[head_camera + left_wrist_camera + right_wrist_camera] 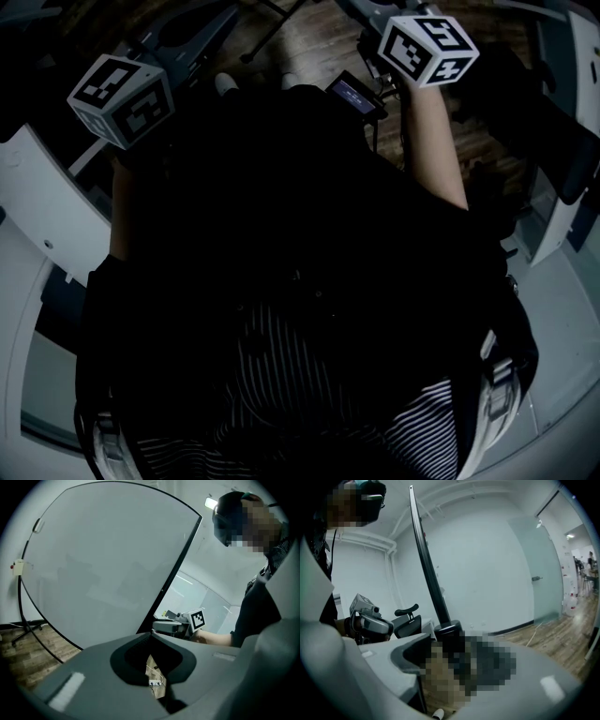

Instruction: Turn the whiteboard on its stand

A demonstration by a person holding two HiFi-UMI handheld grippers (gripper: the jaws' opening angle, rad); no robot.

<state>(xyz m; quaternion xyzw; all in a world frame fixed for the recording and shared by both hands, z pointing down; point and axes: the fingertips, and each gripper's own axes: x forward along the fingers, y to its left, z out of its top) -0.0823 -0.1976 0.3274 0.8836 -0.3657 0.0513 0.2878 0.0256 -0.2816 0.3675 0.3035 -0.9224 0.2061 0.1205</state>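
The whiteboard (103, 559) fills the left gripper view as a large pale panel with a black frame (176, 564) running down its right side. In the right gripper view the whiteboard (423, 550) appears edge-on, a thin dark bar. Its lower end stands between the wide-apart jaws of my right gripper (464, 644), close to the left jaw and not pressed by both. My left gripper (152, 633) has its tips together with nothing seen between them, short of the frame. In the head view only the two marker cubes show, left (122, 98) and right (428, 47).
The person's dark torso fills the head view. A black office chair (405, 616) stands behind the board near the left gripper. A glass door (536, 578) and wood floor (562, 639) lie to the right. Thin black stand legs (26, 632) rest on the floor at left.
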